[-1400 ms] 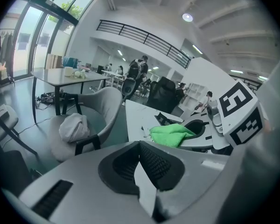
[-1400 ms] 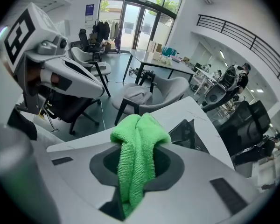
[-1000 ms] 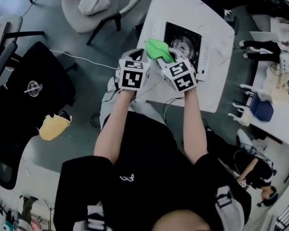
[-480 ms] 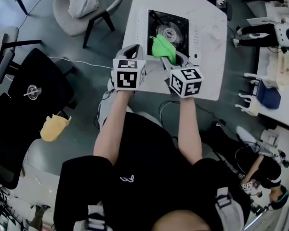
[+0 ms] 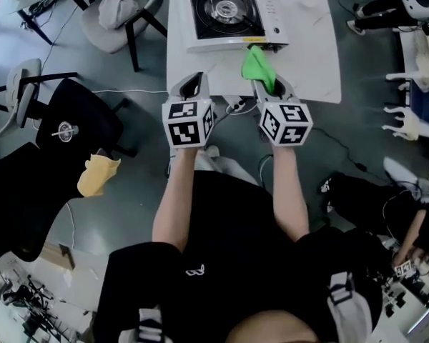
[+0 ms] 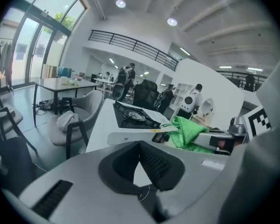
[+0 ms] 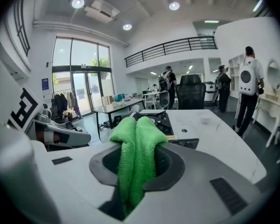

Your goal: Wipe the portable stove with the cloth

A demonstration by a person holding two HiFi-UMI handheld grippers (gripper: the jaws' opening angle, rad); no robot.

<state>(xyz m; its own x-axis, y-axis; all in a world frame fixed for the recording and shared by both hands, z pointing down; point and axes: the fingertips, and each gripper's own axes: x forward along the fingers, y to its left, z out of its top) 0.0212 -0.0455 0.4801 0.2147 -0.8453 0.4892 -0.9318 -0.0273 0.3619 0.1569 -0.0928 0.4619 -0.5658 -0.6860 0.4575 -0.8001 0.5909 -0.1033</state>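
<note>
The right gripper (image 5: 267, 84) clamps the green cloth (image 5: 256, 64) at the front edge of the portable stove (image 5: 225, 9). The left gripper (image 6: 140, 146) seems closed on nothing. The next move should press the cloth's loose fold flat on the stove top, then drag it steadily.

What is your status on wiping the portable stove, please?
Right gripper shut on green microfibre cloth. Left gripper shut, empty. Cloth at front edge of black-topped white portable stove, off the burner. Nothing in the way.
</note>
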